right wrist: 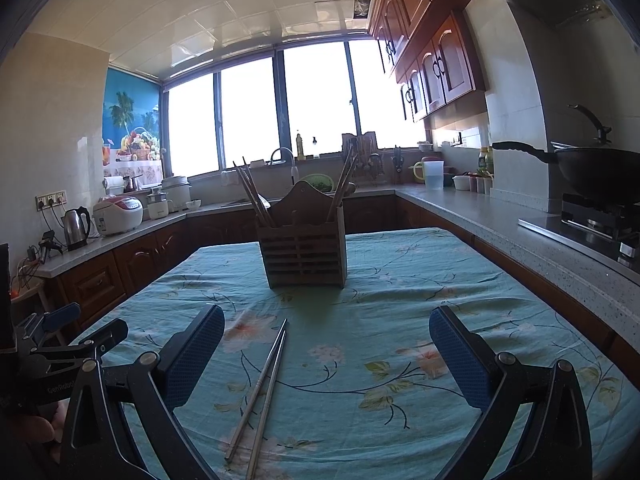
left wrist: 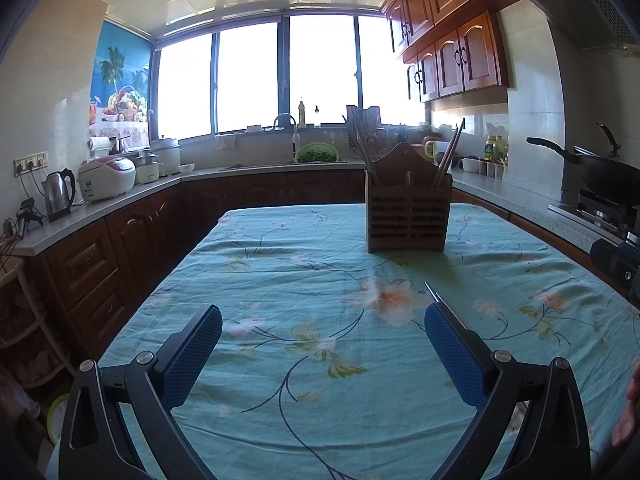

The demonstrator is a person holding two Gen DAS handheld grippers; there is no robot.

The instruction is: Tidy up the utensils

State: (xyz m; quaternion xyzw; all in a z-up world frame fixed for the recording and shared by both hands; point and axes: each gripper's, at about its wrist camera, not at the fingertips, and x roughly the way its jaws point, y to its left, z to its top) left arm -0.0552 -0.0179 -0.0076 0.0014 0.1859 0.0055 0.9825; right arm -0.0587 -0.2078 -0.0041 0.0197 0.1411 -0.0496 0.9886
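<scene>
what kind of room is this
A home kitchen, most likely. A wok sits on a gas stove at the right, a sink faucet stands under the window, and a rice cooker and kettle line the left counter.

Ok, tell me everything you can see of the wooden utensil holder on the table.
The wooden utensil holder is a brown box with a slatted front and a taller arched back panel. It stands upright on the floral tablecloth, toward the table's far end. Wooden chopsticks lean out of its left and right compartments. Neither gripper touches it; the metal chopsticks lie apart on the cloth, nearer the camera.
</scene>
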